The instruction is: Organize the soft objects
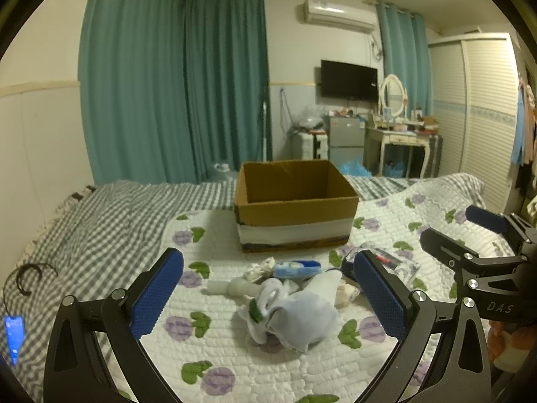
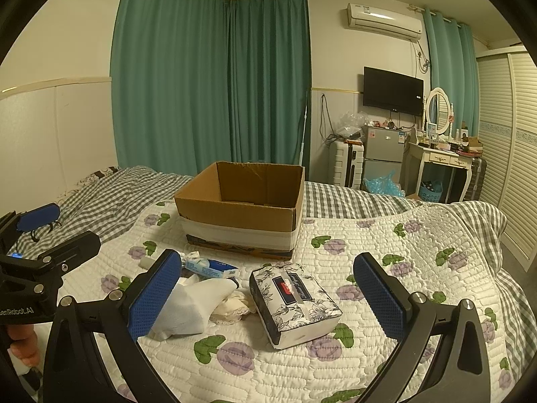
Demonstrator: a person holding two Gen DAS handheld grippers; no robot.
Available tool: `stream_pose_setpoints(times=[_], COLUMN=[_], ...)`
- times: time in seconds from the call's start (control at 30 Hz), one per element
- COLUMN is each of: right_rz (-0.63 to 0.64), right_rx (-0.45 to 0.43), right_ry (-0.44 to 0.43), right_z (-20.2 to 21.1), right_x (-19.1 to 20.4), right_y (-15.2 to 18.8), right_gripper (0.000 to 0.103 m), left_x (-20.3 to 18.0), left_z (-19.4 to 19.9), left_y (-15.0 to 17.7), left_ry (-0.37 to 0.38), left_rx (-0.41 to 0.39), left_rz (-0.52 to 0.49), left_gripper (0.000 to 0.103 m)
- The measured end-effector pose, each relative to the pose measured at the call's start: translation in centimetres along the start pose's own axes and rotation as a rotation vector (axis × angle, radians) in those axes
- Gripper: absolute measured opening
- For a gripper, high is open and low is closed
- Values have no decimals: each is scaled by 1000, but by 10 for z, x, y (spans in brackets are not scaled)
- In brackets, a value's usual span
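Note:
An open cardboard box [image 1: 295, 203] stands on the flowered quilt, also in the right wrist view [image 2: 240, 208]. In front of it lies a pile of soft things: a pale blue rolled sock bundle [image 1: 298, 319], a white sock [image 2: 198, 299], a blue and white packet [image 1: 297, 267] and a floral tissue pack [image 2: 295, 302]. My left gripper [image 1: 268, 295] is open and empty, hovering over the sock bundle. My right gripper [image 2: 268, 297] is open and empty, above the tissue pack and white sock. Each gripper shows at the edge of the other's view.
The flowered quilt [image 2: 386, 288] lies over a grey checked sheet [image 1: 94, 221]. A phone with a lit screen [image 1: 14, 332] and a black hair band [image 1: 28, 275] lie at the left. Teal curtains, a fridge [image 2: 384, 154] and a dressing table stand behind the bed.

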State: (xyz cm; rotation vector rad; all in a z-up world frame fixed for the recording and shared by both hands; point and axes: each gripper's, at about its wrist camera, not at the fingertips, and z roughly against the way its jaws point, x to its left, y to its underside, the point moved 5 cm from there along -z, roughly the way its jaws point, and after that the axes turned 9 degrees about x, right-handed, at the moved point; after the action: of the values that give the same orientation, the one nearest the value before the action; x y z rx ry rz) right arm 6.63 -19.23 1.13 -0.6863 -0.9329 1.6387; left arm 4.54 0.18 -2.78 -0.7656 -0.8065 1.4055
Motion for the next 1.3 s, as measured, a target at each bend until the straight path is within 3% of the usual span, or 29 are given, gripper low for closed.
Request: stream_pose_setpoints(times=[0.47,0.63,0.87,1.07,1.23,1.3], right_rz=[16,27,70,155,130,105], right_rx=[14,45,202,299,371,396], right_ry=[-4,-12,-96,-146,-191,-217], right_z=[-1,-5,-42,-81,-118,-129], right_x=[5,10,46,92,107,108], right_y=[0,3,38,64,70,70], right_gripper=[103,103,103,103,99,92], left_x=[7,20,44,68,77,78], left_z=[1,-9,-38,-57,-66,-73], left_y=[-4,2,31,46,51,55], left_ry=[25,33,15,33,41,40], left_rx=[-4,37,146,202,221,240], left_rz=[19,4,-57,-25,-20,-26], left_gripper=[103,103,103,103,103,103])
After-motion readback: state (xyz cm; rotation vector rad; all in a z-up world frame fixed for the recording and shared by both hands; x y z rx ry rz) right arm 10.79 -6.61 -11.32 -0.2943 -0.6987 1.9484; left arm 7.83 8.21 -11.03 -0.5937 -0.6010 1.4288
